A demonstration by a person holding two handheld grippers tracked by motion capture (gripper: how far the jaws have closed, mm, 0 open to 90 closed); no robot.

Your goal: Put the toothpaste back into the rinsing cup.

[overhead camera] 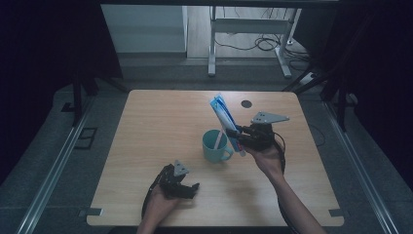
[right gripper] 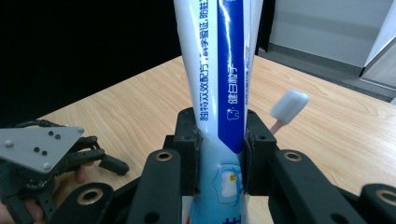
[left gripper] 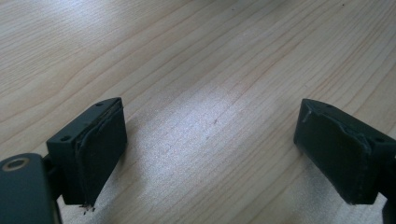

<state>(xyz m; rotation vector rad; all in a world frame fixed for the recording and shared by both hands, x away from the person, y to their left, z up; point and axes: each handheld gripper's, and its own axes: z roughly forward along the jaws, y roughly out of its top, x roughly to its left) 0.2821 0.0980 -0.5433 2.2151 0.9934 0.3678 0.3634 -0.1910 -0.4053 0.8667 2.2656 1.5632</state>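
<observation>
A white and blue toothpaste tube (overhead camera: 223, 113) stands tilted above a teal mug (overhead camera: 215, 146) in the middle of the wooden table (overhead camera: 156, 122). My right gripper (overhead camera: 236, 137) is shut on the tube's lower part, just right of the mug. In the right gripper view the tube (right gripper: 219, 74) rises between the black pads (right gripper: 252, 154), and a pink toothbrush with a white head (right gripper: 289, 106) shows behind it. A pink handle (overhead camera: 218, 140) leans inside the mug. My left gripper (overhead camera: 190, 190) rests low near the table's front edge, open, with bare wood between its pads (left gripper: 100, 149).
A dark round hole (overhead camera: 246, 104) marks the table's far right part. Beyond the table stand white desk legs (overhead camera: 212, 46) and cables on the floor. Metal rails (overhead camera: 53, 165) run along both sides.
</observation>
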